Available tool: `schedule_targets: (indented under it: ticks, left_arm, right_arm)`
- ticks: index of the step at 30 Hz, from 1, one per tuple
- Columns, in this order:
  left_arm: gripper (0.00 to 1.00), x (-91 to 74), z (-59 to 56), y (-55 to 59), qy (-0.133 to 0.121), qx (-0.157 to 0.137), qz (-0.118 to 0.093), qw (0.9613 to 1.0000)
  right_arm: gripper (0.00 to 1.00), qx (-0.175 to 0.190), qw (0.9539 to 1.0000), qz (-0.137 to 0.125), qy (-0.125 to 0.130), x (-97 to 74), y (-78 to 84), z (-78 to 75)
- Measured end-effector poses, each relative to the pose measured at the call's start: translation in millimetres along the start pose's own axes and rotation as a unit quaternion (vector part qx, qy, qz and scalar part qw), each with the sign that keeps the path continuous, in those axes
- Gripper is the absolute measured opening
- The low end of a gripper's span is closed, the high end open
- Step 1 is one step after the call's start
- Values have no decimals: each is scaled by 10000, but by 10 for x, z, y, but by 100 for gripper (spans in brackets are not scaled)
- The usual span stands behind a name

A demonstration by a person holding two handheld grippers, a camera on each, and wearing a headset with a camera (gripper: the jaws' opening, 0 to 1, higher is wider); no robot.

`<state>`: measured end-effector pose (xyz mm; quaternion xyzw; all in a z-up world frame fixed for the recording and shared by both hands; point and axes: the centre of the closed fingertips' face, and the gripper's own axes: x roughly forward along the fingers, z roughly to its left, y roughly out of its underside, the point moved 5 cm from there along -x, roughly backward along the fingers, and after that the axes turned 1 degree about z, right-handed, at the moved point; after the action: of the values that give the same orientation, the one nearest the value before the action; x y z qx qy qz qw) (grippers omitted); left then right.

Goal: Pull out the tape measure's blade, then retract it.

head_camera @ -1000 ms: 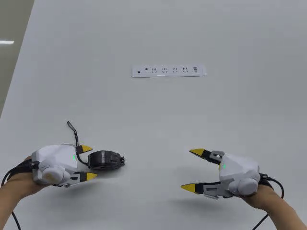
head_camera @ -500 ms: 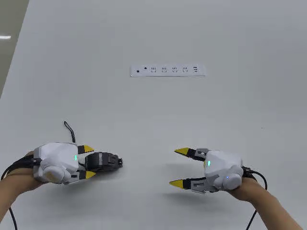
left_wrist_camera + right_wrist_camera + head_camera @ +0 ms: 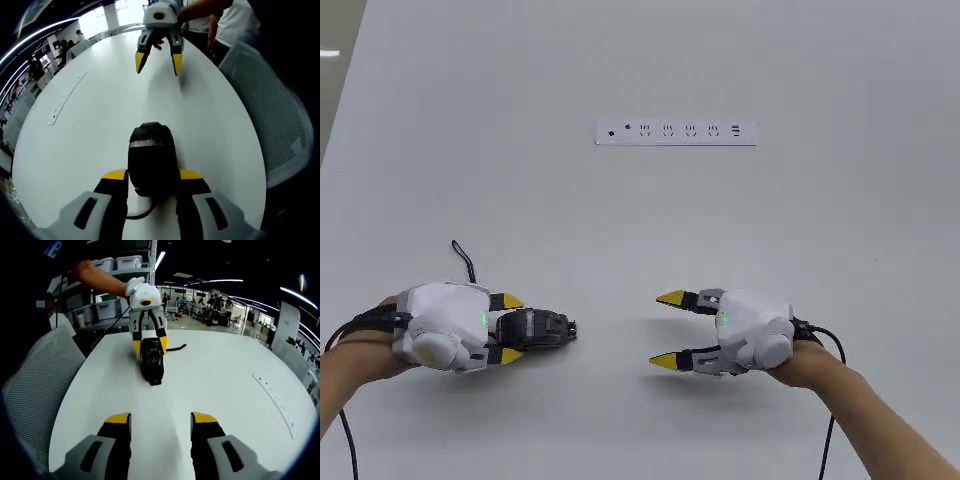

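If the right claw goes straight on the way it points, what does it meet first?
Most likely the tape measure, gripped in the left claw; only bare table lies between.

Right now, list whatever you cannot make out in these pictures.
- Front end of the tape: too small for detail in the head and right gripper views; it faces away in the left gripper view.
- Hold of the left gripper: the jaws flank the tape, but contact is unclear in every view.
- Rear of the tape: behind the left gripper in the head view.
- Markings on the power strip: too small in the head view.
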<state>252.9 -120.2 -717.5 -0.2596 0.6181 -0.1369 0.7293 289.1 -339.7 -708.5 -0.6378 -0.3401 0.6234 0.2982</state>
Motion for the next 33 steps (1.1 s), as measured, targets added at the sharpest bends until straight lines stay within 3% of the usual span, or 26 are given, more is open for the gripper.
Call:
schedule_targets:
  ticks: [18,19,20,33]
  left_arm:
    - [30,36,-12,26,86,61,33,9999]
    - [29,59,-49,41,330,-298,-5,9990]
    - [29,66,56,37,118,71,-73,9999]
    - [28,43,29,83,82,-127,-57,9999]
  right_arm:
    - [39,-132,9986,-174,-477,539,-104,-33]
    - [39,-136,9984,-193,-510,563,-115,-27]
    - [38,-147,9981,-222,-559,595,-131,-15]
    - [31,-242,9958,-362,-803,901,-245,75]
